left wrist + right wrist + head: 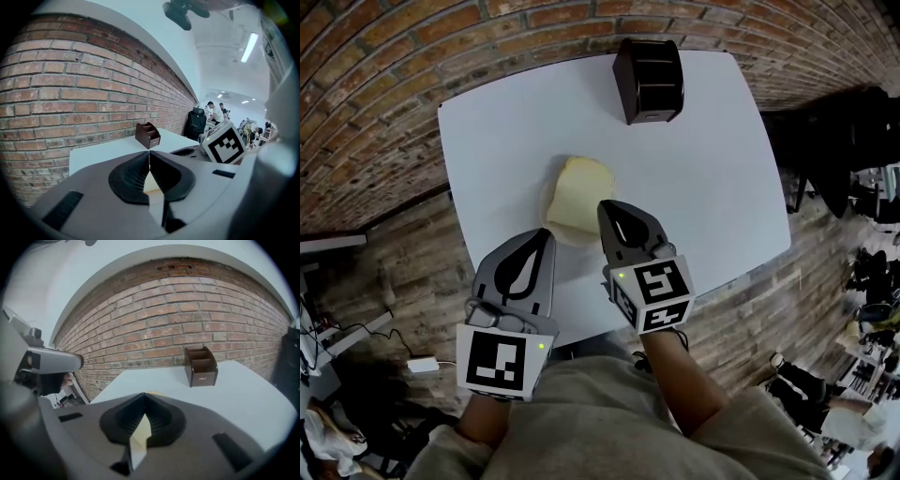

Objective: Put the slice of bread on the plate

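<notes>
A pale slice of bread (579,195) lies flat on a white plate (547,214) in the middle of the white table (703,178). My right gripper (605,208) hovers over the slice's near right corner with its jaws shut and nothing between them; in the right gripper view (144,395) the bread (142,430) shows below, through the slot behind the tips. My left gripper (549,234) hangs at the plate's near edge. Its jaws meet at the tips (149,153), also empty, with the bread (151,183) seen underneath.
A dark brown desk organiser (649,80) stands at the table's far edge. A brick wall (187,319) runs behind the table. Black chairs and clutter (853,159) are off the table's right side, and cables lie on the floor (356,333) at the left.
</notes>
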A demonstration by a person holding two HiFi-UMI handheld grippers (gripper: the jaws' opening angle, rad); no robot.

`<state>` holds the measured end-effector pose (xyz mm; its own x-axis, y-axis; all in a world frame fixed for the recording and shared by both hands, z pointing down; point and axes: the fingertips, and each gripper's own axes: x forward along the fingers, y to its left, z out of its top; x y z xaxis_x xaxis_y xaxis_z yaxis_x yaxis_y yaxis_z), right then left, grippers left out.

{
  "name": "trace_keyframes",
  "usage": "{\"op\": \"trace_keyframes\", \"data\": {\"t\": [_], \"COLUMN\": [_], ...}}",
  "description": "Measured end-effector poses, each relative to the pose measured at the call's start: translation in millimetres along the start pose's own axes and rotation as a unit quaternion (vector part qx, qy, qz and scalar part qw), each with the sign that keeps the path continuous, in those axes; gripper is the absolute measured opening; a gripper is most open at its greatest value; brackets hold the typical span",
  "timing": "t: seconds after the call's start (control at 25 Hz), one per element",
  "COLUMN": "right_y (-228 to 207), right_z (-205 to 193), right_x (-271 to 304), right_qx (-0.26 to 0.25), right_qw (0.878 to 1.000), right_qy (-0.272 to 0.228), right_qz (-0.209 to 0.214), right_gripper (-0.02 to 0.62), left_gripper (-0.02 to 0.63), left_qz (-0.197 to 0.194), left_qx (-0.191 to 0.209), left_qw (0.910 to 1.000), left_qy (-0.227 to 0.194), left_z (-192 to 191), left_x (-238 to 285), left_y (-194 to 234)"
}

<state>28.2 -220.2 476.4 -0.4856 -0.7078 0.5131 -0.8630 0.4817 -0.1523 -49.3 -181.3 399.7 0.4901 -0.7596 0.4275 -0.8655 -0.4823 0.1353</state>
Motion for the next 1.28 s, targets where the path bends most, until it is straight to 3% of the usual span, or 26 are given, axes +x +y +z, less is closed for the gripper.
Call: {"op": "trace_keyframes", "data": {"t": [0.4, 0.68, 0.96, 1.28], "right_y": [36.5, 61.7, 81.3, 93.8], "right_z": [72.4, 108.1, 122.3, 125.7], "right_x": [-72.0, -127.2, -165.5, -189.0], "right_qx": [-0.067, -0.097, -0.101, -0.106], "right_qw": [0.99, 0.98, 0.974, 0.973], "right_qy": [-0.121, -0.171, -0.202, -0.203], "right_qz": [-0.004, -0.013, -0.017, -0.02], "right_gripper": [0.008, 0.008, 0.008, 0.006], "left_gripper": [0.012, 0.012, 0.012, 0.012], "left_qz": [-0.002, -0.006, -0.022, -0.032], "left_qx": [0.005, 0.022, 0.046, 0.058], "left_qw": [0.9989, 0.9956, 0.9921, 0.9904], "left_qy": [-0.048, -0.091, -0.114, -0.121], "left_z": [29.8, 63.6, 80.7, 86.2], "left_x": [-26.6, -60.5, -86.9, -105.2], "left_y": [-15.6, -33.1, -53.1, -64.0]}}
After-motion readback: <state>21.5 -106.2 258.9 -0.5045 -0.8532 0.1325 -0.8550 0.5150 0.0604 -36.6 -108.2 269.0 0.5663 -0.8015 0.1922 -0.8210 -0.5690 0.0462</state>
